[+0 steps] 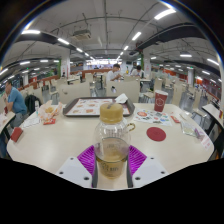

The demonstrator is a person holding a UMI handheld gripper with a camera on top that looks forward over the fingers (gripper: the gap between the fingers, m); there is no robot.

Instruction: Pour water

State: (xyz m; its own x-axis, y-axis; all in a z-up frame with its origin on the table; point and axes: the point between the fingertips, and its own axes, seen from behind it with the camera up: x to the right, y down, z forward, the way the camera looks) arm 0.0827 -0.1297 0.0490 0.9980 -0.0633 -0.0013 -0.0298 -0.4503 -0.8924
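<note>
Bright ceiling strips light a large canteen hall, with seated people far left and a white round table (60,140) in the foreground. Near the table's front edge stands a clear plastic bottle with a pale cap (111,140), holding yellowish liquid, its lower body between the gripper (111,165) fingers; the purple pads (88,158) sit close on both sides, though I cannot tell whether they press it or leave a gap. Beyond it lie a dark tray (85,107), a red paper cup (160,100) far right, and a red round lid (156,133). Thin-walled and smooth, the bottle probably dents and slips; holding it mid-body, below the shoulder, looks safest, as the liquid adds weight.
</note>
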